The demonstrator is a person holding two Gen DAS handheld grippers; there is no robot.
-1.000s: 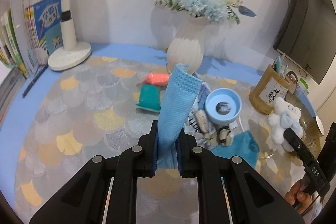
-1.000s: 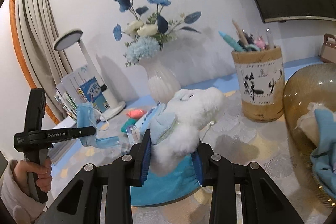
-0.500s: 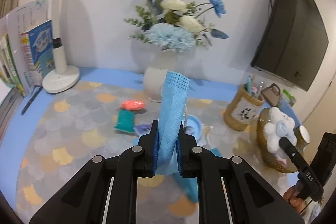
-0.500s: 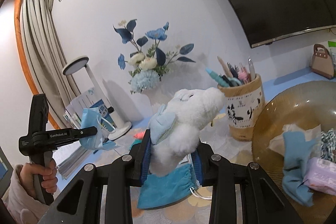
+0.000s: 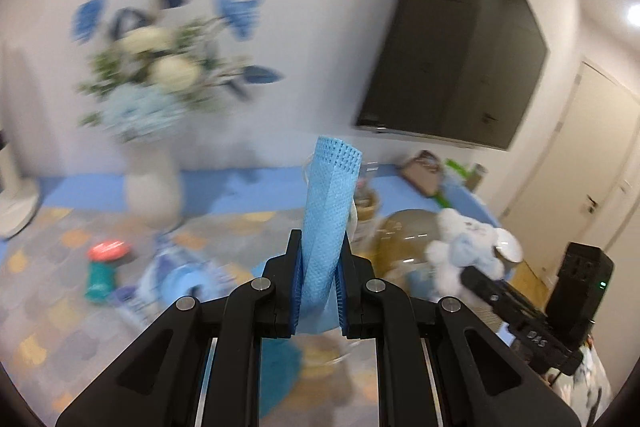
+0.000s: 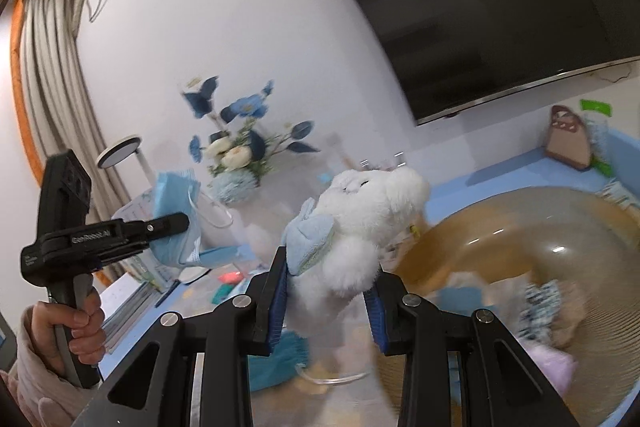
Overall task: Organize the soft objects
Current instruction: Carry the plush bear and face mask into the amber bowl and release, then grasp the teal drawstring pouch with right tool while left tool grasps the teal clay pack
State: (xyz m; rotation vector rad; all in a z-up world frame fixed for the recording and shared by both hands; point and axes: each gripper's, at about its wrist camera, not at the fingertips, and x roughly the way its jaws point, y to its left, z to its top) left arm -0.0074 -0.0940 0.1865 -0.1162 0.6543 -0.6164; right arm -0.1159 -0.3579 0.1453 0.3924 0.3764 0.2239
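A dark wall screen [image 6: 500, 11] filled the upper right of the right wrist view, hung above a blue-edged table [image 6: 508, 171] with a scale-patterned cover. On the near right of that table stood a wide amber bowl [image 6: 568, 227], its inside blurred, with pale, blue-and-white and lilac soft items lying in it. Far to the left, against the white wall, a white vase of blue and cream flowers [image 5: 152, 75] stood on the table, with a white lamp [image 6: 120, 147] beside it.

The right gripper [image 6: 328, 301] was clenched on a white plush toy [image 6: 360, 223] with a pale blue ear, its pads pressing the toy's lower body while the head rose above them, just left of the bowl's rim. A teal cloth [image 6: 276, 355] lay on the table beneath it.

The left gripper [image 5: 320, 291] was clamped on a light blue face mask [image 5: 326, 219], which stood upright from between its pads, lifted clear of the table. In the right wrist view a hand [image 6: 76, 323] in a pale sleeve held that gripper's handle at the far left.

Small blurred items, an orange one [image 5: 110, 249] and a teal one [image 5: 100, 283], lay on the table at the left.
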